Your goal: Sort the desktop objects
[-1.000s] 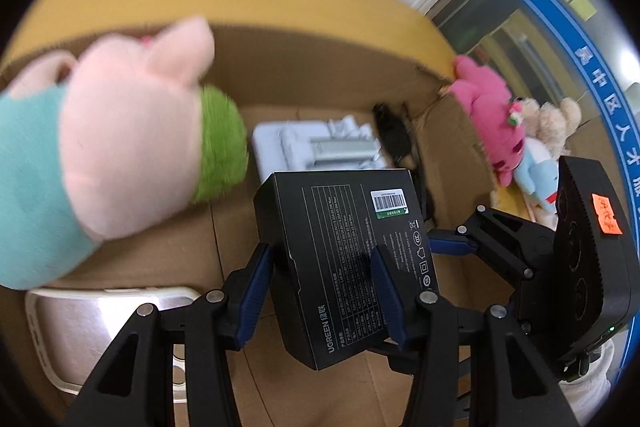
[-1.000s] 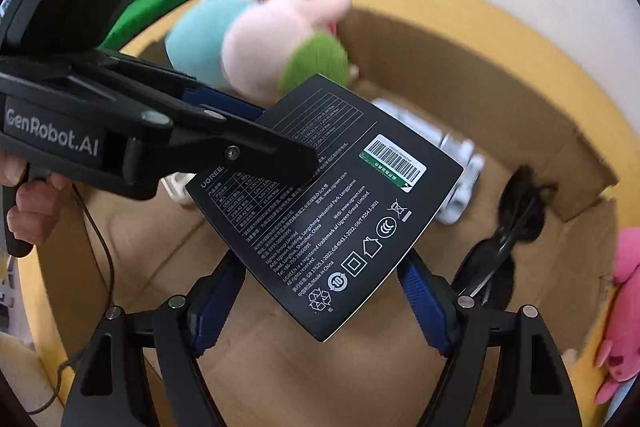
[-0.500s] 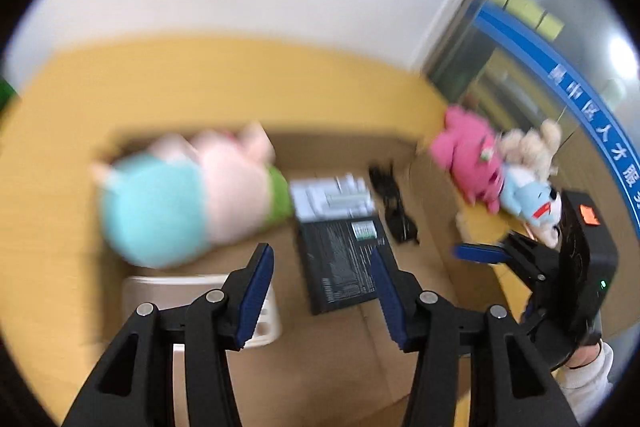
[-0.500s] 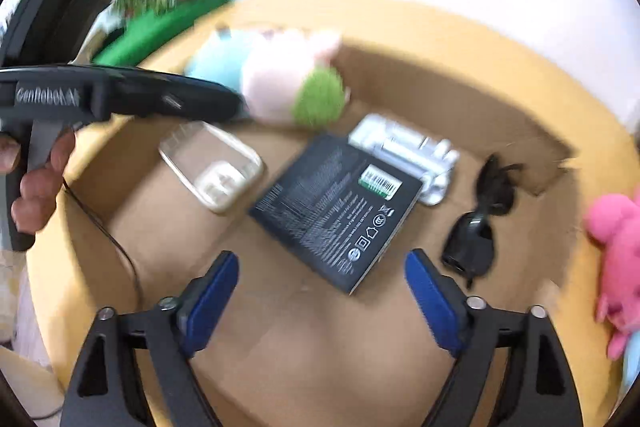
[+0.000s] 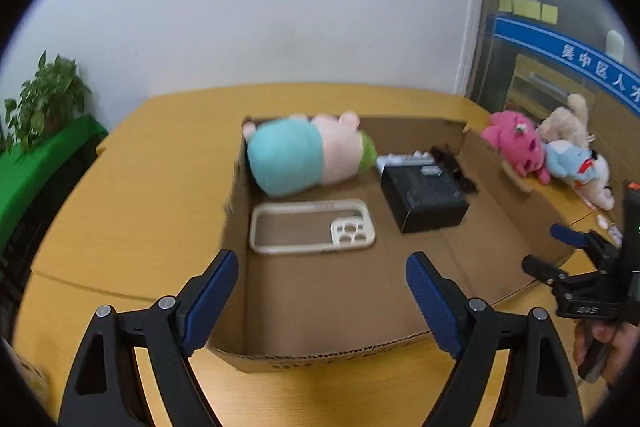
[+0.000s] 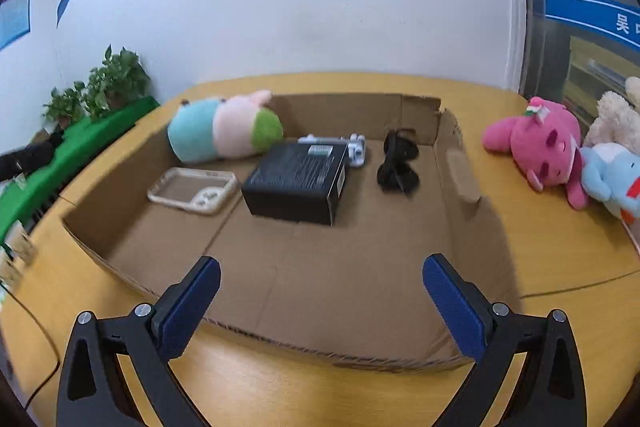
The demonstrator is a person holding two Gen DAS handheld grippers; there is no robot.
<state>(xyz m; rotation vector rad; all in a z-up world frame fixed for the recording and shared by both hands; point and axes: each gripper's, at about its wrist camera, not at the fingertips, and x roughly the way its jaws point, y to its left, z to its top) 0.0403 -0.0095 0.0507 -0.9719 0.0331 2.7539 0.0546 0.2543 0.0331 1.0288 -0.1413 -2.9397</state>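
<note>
A shallow cardboard box [image 5: 320, 291] [image 6: 332, 279] lies on the yellow table. Inside it lie a black product box [image 5: 424, 197] [image 6: 298, 179], a white phone case [image 5: 310, 225] [image 6: 192, 185], a teal and pink plush pig [image 5: 304, 153] [image 6: 224, 127], black sunglasses [image 5: 454, 167] [image 6: 398, 165] and a white blister pack [image 5: 404, 159] [image 6: 354, 151]. My left gripper [image 5: 322, 281] is open and empty, above the box's near edge. My right gripper [image 6: 320, 285] is open and empty, also over the near edge; it shows in the left wrist view [image 5: 576, 247] too.
A pink plush [image 5: 516, 145] [image 6: 540, 147], a beige plush [image 5: 568, 121] [image 6: 616, 119] and a blue and white plush [image 5: 580, 169] [image 6: 612, 179] lie on the table right of the box. Potted plants [image 5: 48, 99] [image 6: 100, 87] stand on a green shelf at the left. A white wall is behind.
Both grippers held the black product box a second ago. They let it go inside the cardboard box, opened, and pulled back and up, away from it.
</note>
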